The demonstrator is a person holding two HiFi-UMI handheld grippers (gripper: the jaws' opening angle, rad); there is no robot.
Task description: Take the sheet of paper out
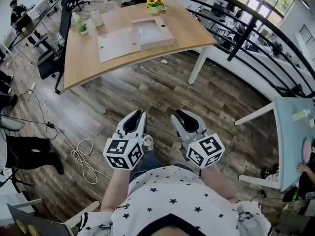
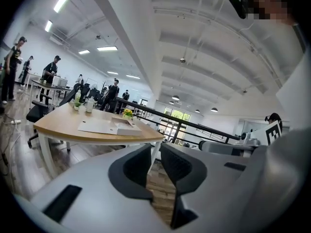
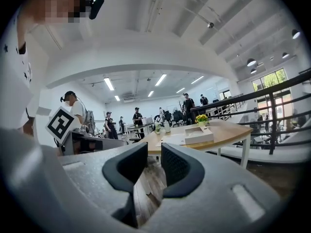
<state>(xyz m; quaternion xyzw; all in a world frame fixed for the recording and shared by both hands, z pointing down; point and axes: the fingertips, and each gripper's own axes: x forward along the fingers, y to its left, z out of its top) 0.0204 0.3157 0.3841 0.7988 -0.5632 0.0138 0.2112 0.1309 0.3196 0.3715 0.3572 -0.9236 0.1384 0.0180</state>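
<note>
Left grey gripper (image 1: 138,116), right grey gripper (image 1: 181,116): hovering over floor, jaws slightly apart, gripping nothing. White paper sheet (image 1: 147,30) seemingly lying in flat white box (image 1: 166,39) near far edge of light wooden table (image 1: 83,68), well apart. Risk: narrow jaws pinching box wall with sheet.

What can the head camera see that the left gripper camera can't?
Only the head view shows the white cable on the floor and the marker cube on the left gripper. Only the left gripper view shows ceiling lights, people standing far off, and that gripper's jaws slightly apart, nothing between. Both show the wooden table, the white box and the yellow flowers.
</note>
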